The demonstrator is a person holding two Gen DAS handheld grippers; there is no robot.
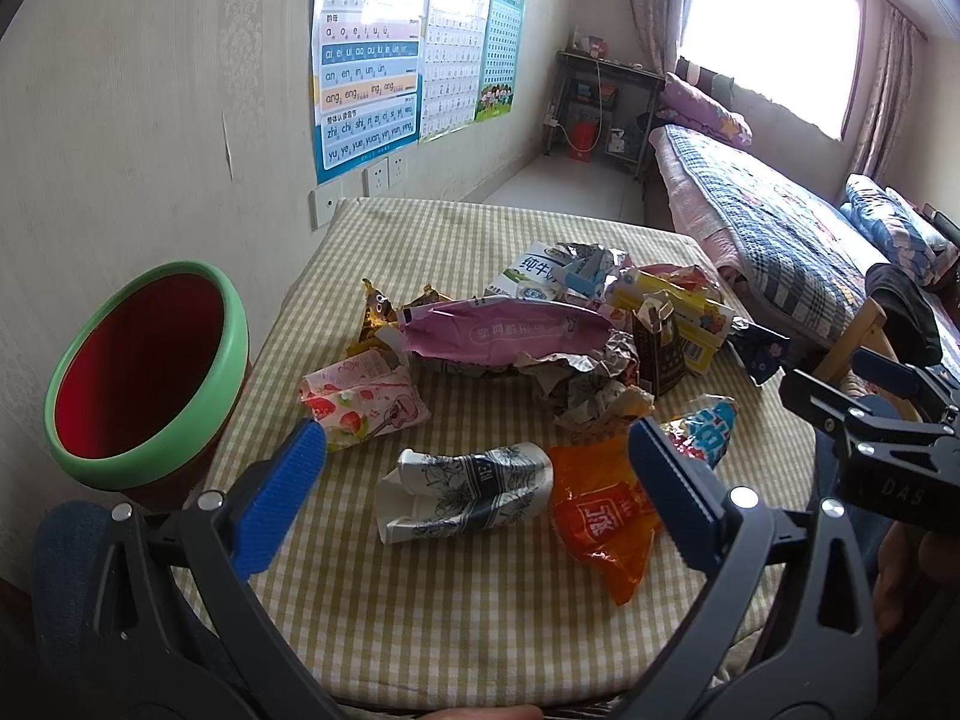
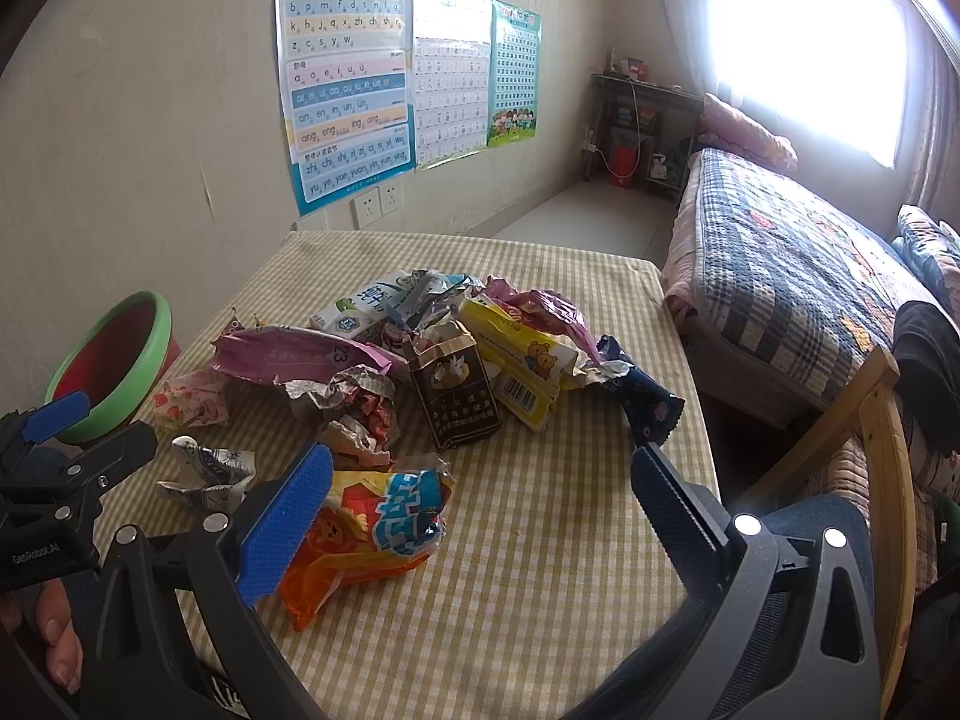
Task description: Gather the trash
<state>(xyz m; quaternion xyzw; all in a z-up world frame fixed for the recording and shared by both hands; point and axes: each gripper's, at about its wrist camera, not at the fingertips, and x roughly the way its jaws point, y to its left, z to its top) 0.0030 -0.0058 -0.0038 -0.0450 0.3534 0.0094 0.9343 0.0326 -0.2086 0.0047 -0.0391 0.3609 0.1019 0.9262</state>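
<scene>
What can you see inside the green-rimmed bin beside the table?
Inside the green-rimmed bin only its bare red inner wall shows; no trash is visible. Its bottom is out of sight, hidden by the near rim and the viewing angle, so it cannot be checked.

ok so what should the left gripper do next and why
Probably ease the left gripper forward and down, then close on the crumpled paper cup. Its jaws are open and empty, the cup lies on the checked cloth between the fingertips, and the green-rimmed bin stands just left for dropping it in.
</scene>
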